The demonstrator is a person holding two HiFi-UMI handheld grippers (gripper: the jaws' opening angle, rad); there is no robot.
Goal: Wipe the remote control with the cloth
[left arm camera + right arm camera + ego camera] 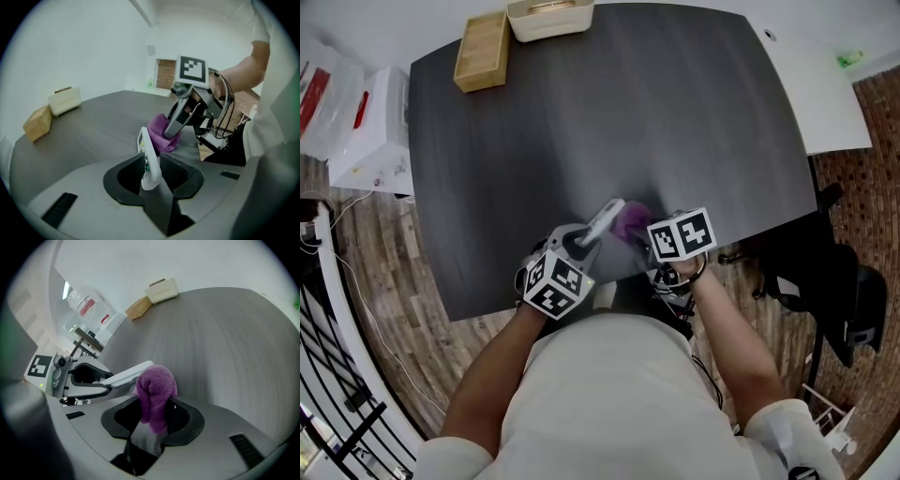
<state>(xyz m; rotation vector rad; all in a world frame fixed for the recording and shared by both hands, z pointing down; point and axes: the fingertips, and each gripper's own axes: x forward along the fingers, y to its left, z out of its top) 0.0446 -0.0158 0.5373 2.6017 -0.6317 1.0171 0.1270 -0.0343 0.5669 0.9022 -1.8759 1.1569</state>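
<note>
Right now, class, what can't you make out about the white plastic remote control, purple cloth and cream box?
- White plastic remote control: button labels unreadable; edge-on in the left gripper view, too small in the head view.
- Purple cloth: contact with the remote hidden by its own folds, right gripper view.
- Cream box: cut by the head view's top edge.

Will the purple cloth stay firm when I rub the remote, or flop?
Probably floppy: the cloth bunches and droops from the right claw. Its nubby weave likely grips rather than slips. Seems light: only a pinch holds it.
</note>
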